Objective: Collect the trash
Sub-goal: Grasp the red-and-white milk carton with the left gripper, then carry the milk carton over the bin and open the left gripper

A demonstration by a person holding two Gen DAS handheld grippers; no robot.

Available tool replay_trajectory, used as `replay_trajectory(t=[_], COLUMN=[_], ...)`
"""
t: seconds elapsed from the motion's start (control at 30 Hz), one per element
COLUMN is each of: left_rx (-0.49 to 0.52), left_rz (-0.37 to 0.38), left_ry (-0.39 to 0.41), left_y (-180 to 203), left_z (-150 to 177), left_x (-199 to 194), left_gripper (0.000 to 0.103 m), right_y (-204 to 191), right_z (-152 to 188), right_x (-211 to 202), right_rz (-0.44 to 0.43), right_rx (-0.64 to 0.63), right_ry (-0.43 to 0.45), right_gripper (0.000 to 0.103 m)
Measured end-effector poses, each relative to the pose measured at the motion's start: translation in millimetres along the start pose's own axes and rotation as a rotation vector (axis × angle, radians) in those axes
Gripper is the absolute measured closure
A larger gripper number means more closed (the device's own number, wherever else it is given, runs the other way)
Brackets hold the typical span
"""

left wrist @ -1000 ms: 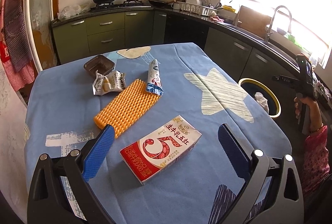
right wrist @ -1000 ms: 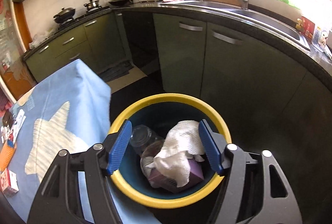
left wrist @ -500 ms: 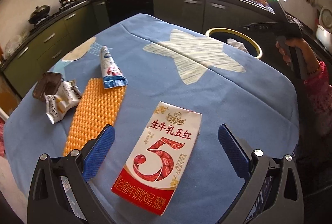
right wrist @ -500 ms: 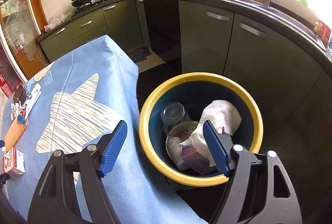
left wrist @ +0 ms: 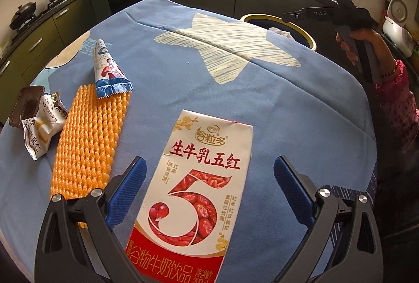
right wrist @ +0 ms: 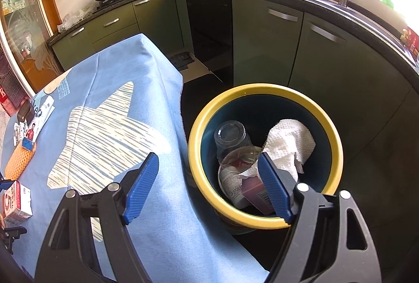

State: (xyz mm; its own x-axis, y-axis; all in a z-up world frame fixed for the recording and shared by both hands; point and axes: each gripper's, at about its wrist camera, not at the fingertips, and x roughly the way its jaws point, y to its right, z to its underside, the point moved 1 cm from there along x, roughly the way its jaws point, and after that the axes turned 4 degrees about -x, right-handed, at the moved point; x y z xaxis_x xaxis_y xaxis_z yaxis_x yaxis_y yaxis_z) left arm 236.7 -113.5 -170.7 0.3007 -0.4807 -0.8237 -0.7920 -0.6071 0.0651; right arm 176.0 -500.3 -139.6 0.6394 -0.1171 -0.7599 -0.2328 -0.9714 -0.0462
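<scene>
A red and white milk carton point(left wrist: 199, 194) lies flat on the blue tablecloth point(left wrist: 288, 104), between the open fingers of my left gripper point(left wrist: 209, 179), which straddles its lower half without touching it. The carton also shows small in the right wrist view point(right wrist: 15, 200). An orange foam net point(left wrist: 89, 144), a blue and white wrapper point(left wrist: 108, 70), a crumpled white wrapper point(left wrist: 44, 125) and a brown plastic tray point(left wrist: 25, 106) lie to the left. My right gripper point(right wrist: 209, 184) is open and empty above the table's edge, beside the yellow-rimmed bin point(right wrist: 337, 152).
The bin holds a clear jar point(right wrist: 231, 136), a white paper towel point(right wrist: 290, 144) and a purple box point(right wrist: 255, 191). Green kitchen cabinets point(right wrist: 264, 42) and a dark counter with a sink run behind. The right hand and gripper body show in the left wrist view point(left wrist: 345, 15).
My left gripper has moved down and closer over the carton, which now lies between its fingers. My right gripper has drawn back and left from over the bin towards the table.
</scene>
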Motion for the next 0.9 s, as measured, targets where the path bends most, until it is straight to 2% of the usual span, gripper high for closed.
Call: replay_trajectory(t=[0.17,0.23,0.3,0.37,0.67,0.9], left_rx=[0.006,-0.009,-0.028,-0.053,-0.104,-0.067], left_rz=[-0.021,-0.026,-0.029,-0.019,0.003,0.014], left_ry=[-0.002,0.007,0.014,0.019,0.017,0.030], left_y=[5.0,4.9,3.8,2.2,8.7,33.9], left_z=[2.8,2.4,1.7,0.1,-11.6,-52.8], left_x=[2.5,0.6,-1.2,-2.5,0.1,2.0], left_gripper=[0.021,0.028,0.040,0.048,0.049,0.049], right_y=[-3.6,-4.1,-3.7,-3.0,7.7,30.3], right_z=[0.7,1.0,1.5,2.1,6.2,10.9], right_x=[-0.5,-1.0,-2.3,-3.9,-7.0,-13.5], right_rz=[-0.004,-0.007,-0.008,-0.011,-0.017,-0.029], right_rx=[-0.007,-0.007,-0.005,-0.002,0.020,0.066], right_ry=[-0.004,-0.004,0.001,0.004,0.011,0.043], right_gripper=[0.029,0.029,0.029,0.029,0.029,0.029])
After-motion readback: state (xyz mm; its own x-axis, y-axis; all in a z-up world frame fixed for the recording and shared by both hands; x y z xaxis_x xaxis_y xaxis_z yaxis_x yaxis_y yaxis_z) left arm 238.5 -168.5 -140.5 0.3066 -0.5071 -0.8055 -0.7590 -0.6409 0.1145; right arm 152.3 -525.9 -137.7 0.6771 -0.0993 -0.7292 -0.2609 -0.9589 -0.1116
